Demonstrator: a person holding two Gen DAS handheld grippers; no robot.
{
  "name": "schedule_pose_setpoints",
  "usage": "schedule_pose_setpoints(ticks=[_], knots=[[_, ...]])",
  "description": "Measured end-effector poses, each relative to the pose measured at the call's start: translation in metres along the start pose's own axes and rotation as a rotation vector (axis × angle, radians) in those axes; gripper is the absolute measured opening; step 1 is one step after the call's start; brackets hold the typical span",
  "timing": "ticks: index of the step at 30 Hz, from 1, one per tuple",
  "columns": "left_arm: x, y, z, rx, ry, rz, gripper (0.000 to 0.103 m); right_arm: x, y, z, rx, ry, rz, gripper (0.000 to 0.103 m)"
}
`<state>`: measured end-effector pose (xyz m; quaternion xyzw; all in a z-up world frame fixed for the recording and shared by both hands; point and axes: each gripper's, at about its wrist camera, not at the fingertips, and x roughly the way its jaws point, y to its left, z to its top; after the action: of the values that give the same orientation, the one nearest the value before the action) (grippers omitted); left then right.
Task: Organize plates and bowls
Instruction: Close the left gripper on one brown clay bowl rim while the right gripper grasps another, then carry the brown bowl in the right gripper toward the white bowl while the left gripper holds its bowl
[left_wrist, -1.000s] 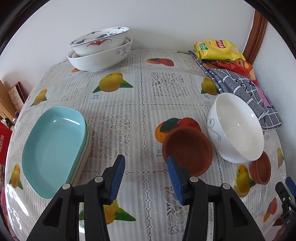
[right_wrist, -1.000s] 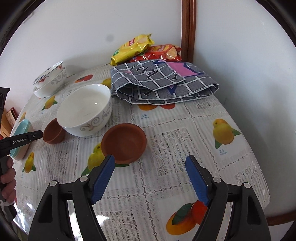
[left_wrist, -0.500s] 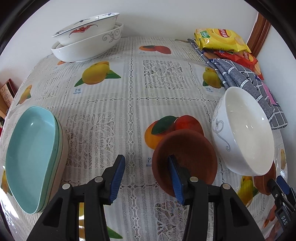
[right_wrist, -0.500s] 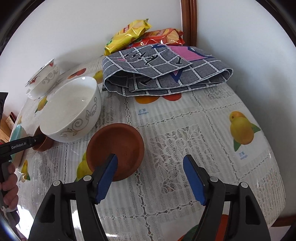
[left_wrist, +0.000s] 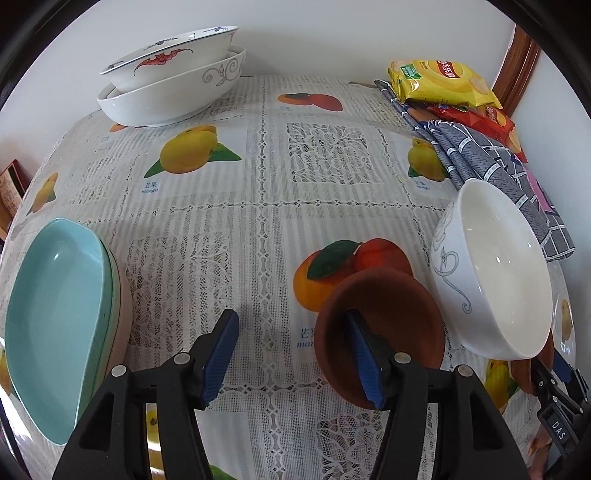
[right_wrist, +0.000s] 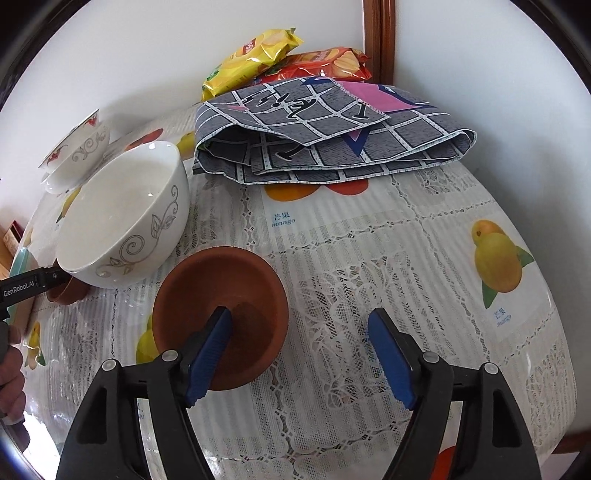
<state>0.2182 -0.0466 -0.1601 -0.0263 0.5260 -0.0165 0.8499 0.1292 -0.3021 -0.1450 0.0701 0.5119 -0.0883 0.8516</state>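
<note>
My left gripper (left_wrist: 291, 354) is open; its right finger sits inside a brown clay bowl (left_wrist: 384, 314), its left finger outside the rim. My right gripper (right_wrist: 303, 358) is open too; its left finger is inside a second brown clay bowl (right_wrist: 229, 291), its right finger outside over the cloth. A white bowl with grey scrollwork (left_wrist: 495, 273) stands between the two clay bowls and shows in the right wrist view (right_wrist: 122, 218). Stacked teal dishes (left_wrist: 55, 314) lie at left. Two stacked white patterned bowls (left_wrist: 173, 92) stand at the back.
A fruit-print tablecloth (left_wrist: 266, 192) covers the table. A folded grey checked cloth (right_wrist: 332, 136) and snack bags (right_wrist: 266, 51) lie at the back right by the wall corner. The table edge runs close on the right (right_wrist: 561, 387).
Both grippers moved forward and down. Each now straddles the rim of its clay bowl with one finger inside. Both stay open.
</note>
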Motion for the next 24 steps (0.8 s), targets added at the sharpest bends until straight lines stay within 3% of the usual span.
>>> schedule_pose_setpoints(ticks=[3, 5, 9, 12, 18, 24], knots=[[0.000, -0.001, 0.000, 0.008, -0.016, -0.001, 0.057, -0.001, 0.003, -0.001, -0.007, -0.017, -0.007, 0.072], [-0.001, -0.001, 0.000, 0.005, -0.017, -0.014, 0.052, -0.004, 0.005, -0.002, -0.015, -0.033, -0.001, 0.058], [-0.002, -0.007, 0.002, 0.029, -0.013, -0.051, 0.030, -0.005, 0.007, -0.001, -0.019, -0.038, 0.024, 0.029], [-0.002, -0.011, 0.002, 0.040, -0.013, -0.077, 0.018, -0.005, 0.007, -0.001, 0.003, -0.035, 0.024, 0.018], [-0.010, -0.010, 0.001, 0.037, -0.024, -0.093, 0.010, -0.010, 0.002, 0.000, 0.055, -0.027, 0.082, 0.009], [-0.023, -0.003, 0.001, 0.038, -0.043, -0.095, 0.009, -0.023, 0.012, 0.003, 0.033, -0.056, 0.065, 0.009]])
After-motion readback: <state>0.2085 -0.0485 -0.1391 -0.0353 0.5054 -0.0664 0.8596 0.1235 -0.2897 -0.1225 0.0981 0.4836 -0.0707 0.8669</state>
